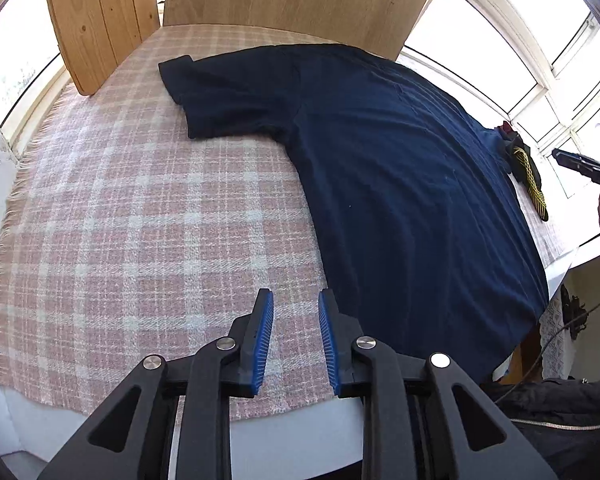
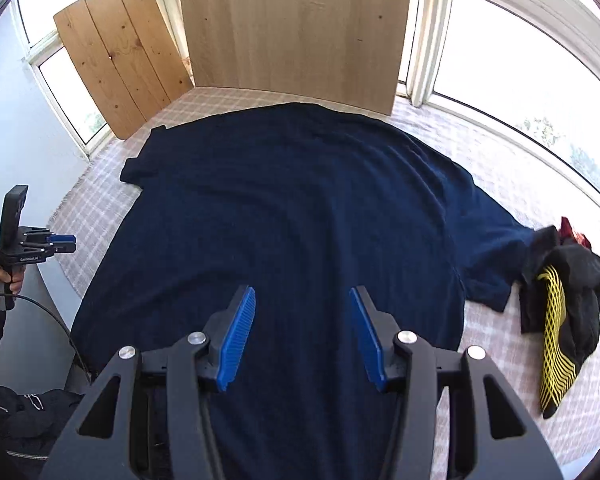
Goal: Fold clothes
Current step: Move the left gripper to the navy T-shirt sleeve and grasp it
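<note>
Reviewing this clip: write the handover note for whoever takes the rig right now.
Left gripper: open, empty, over the plaid blanket beside the shirt's edge.
Right gripper: open, empty, above the shirt's body.
Navy T-shirt: spread flat on the blanket, both sleeves out.
Black-and-yellow garment: bunched beside the shirt's sleeve.
Done: shirt laid out.
Left: no fold shows yet; fold the shirt, then the other garment.

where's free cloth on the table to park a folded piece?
Widest bare patch: plaid cloth left of the navy T-shirt, from its left sleeve down to the fringed near edge. A narrower strip lies beyond the right sleeve toward the windows. Crowded at the black-and-yellow garment, touching that sleeve.
</note>
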Available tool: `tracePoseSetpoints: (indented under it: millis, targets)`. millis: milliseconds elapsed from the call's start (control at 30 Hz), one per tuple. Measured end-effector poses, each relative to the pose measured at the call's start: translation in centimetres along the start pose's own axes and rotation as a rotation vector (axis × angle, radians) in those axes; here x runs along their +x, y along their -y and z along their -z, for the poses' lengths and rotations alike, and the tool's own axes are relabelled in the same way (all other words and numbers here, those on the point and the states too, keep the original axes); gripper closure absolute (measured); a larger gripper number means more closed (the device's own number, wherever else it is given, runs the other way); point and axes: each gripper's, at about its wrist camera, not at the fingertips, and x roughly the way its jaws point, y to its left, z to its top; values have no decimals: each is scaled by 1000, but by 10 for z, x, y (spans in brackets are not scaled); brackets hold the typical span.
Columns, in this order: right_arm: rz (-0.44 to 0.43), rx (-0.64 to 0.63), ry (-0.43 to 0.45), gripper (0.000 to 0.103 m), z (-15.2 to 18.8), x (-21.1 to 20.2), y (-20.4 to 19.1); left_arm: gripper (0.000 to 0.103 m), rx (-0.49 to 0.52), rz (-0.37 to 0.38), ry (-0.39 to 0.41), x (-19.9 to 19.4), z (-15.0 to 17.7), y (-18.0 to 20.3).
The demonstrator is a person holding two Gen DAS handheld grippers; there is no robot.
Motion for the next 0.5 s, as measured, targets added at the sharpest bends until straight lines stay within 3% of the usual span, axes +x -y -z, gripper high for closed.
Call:
tracePoseSetpoints:
  millis: [100, 200, 300, 500]
  targets:
    - [-55, -138, -61, 54, -66, 47, -31, 81, -40, 5, -14, 2, 11, -12]
    - [-54, -208, -105, 54, -114, 90, -55, 79, -82, 9, 20, -2, -2, -29]
    - [-72, -199, -133, 54, -137, 130, -65, 69, -113, 7, 86, -5, -35, -45]
    - [-77, -155, -198, 54, -145, 170, -68, 67, -173, -22, 127, 22, -125, -80]
